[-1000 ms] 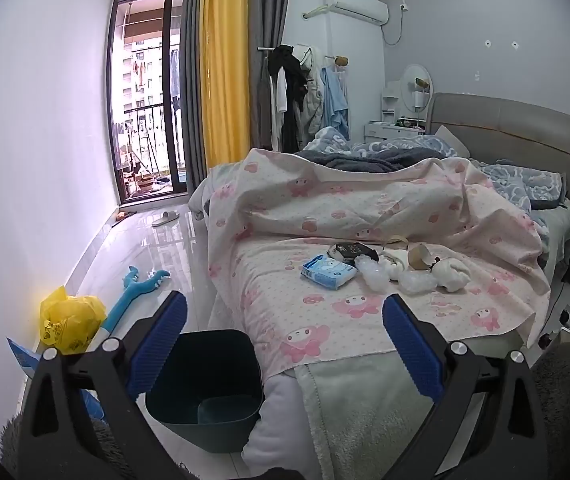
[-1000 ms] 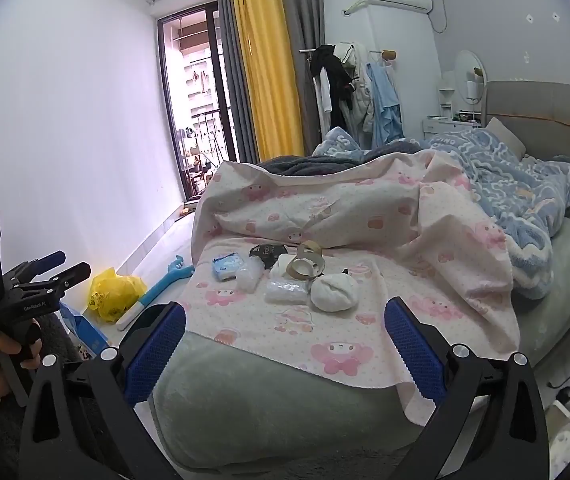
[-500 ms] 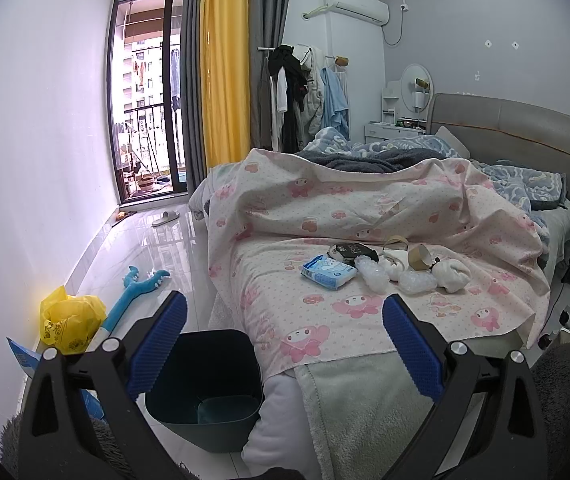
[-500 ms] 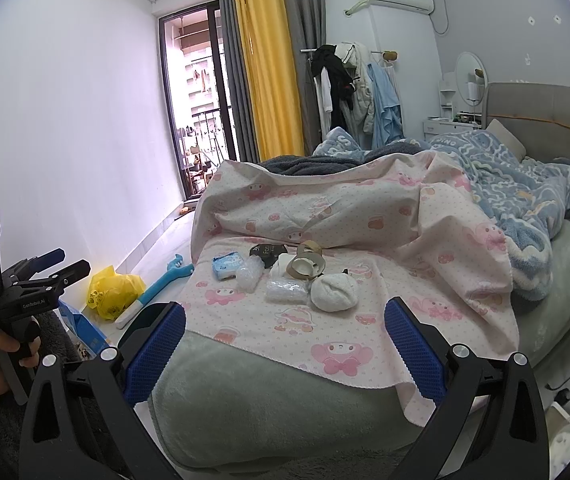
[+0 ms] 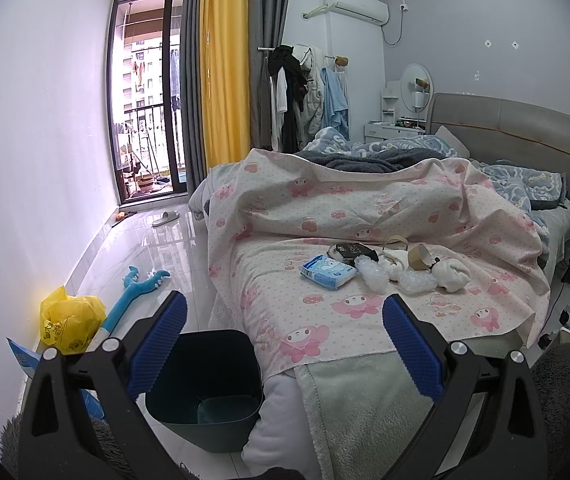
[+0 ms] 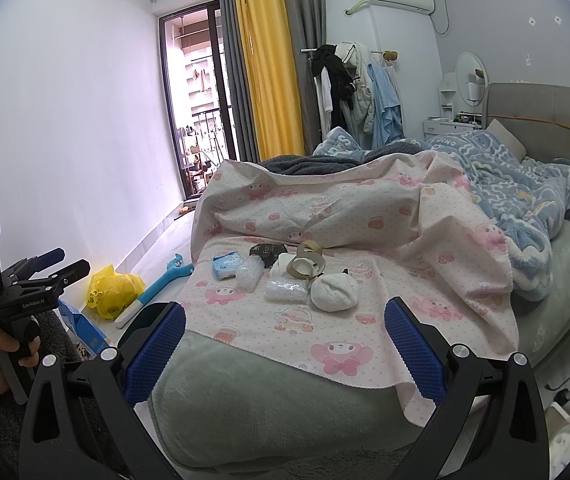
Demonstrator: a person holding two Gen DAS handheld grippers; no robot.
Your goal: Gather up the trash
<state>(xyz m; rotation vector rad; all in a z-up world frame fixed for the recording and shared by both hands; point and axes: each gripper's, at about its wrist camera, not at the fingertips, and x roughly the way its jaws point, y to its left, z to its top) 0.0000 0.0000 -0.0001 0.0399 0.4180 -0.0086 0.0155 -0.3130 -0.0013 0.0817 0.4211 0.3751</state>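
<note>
While both tongs gape empty, the trash pile (image 6: 285, 276) lies on the pink sheet (image 6: 325, 344) at twelve o'clock of the right gripper (image 6: 285, 350) — nearer than the left gripper (image 5: 285, 344) — bin (image 5: 205, 388) at seven

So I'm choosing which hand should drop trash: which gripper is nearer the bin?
Left. The left gripper hangs right above the bin on the floor; the right gripper faces the bed farther right, bin out of its view.

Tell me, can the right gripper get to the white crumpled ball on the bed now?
Probably yes. The right gripper is open and empty, and the white ball lies ahead at the pile's near edge. Only bare pink sheet lies between them.
</note>
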